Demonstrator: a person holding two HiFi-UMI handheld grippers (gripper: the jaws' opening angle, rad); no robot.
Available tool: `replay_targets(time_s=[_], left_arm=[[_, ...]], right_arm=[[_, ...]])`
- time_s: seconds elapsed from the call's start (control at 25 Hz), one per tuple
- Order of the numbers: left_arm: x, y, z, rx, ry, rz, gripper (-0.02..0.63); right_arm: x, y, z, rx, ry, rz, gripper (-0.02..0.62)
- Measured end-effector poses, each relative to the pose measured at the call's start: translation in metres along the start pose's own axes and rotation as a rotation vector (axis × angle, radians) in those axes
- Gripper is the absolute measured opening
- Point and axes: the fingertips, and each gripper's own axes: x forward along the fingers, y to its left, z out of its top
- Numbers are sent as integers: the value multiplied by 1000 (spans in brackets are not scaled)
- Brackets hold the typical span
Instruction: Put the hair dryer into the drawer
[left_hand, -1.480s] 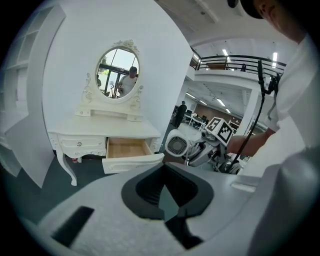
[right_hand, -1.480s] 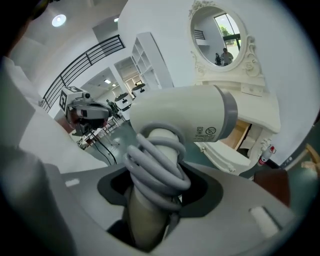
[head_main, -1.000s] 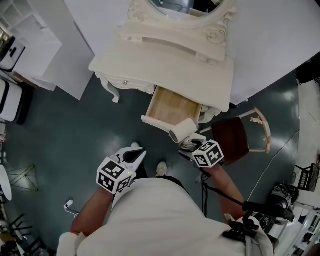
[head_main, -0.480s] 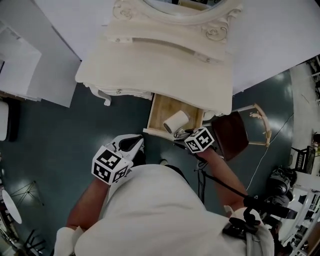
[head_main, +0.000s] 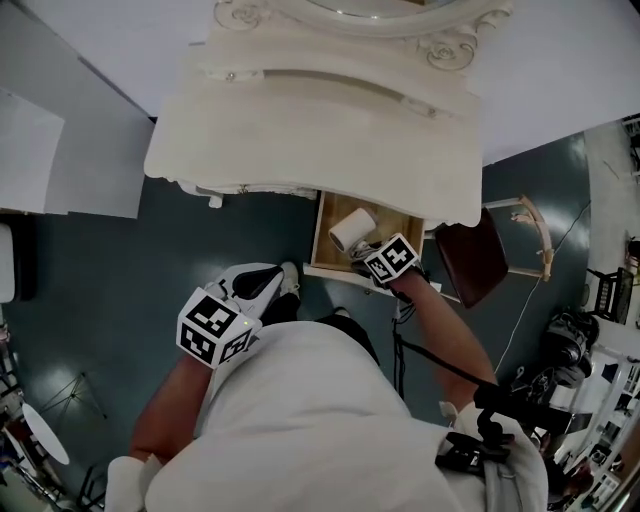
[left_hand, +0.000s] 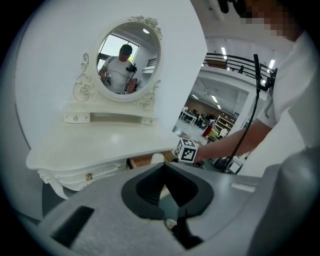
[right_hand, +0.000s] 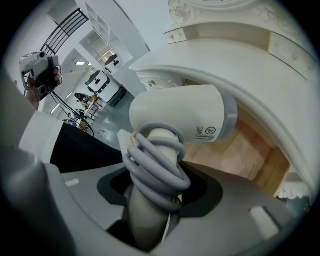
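The cream, grey-corded hair dryer (right_hand: 180, 117) is clamped by its handle in the right gripper (right_hand: 156, 172) over the open light-wood drawer (head_main: 396, 224) of the white dressing table (head_main: 300, 130). Nothing is held by the left gripper (left_hand: 162, 167), whose jaws are pressed together.
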Motion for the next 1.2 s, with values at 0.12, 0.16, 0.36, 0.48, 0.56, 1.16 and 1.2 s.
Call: replay_targets(time_s=[0.12, 0.16, 0.36, 0.48, 0.56, 1.16, 1.2], left_arm=[[-2, 13, 0, 0, 14, -16, -5], [-2, 17, 0, -1, 20, -21, -5], [-3, 40, -1, -4, 43, -25, -5], [-4, 46, -2, -7, 49, -27, -5], [-5, 50, -2, -8, 57, -28, -5], [4, 70, -5, -12, 110, -37, -5], [5, 70, -5, -11, 113, -40, -5]], right_arm=[[14, -10, 9, 13, 21, -14, 236], [18, -14, 12, 17, 27, -20, 236], [38, -33, 24, 59, 44, -60, 236], [48, -40, 28, 91, 39, -73, 236], [53, -43, 31, 110, 34, -81, 236], [73, -76, 47, 190, 8, -138, 236], [74, -77, 48, 192, 7, -139, 238]])
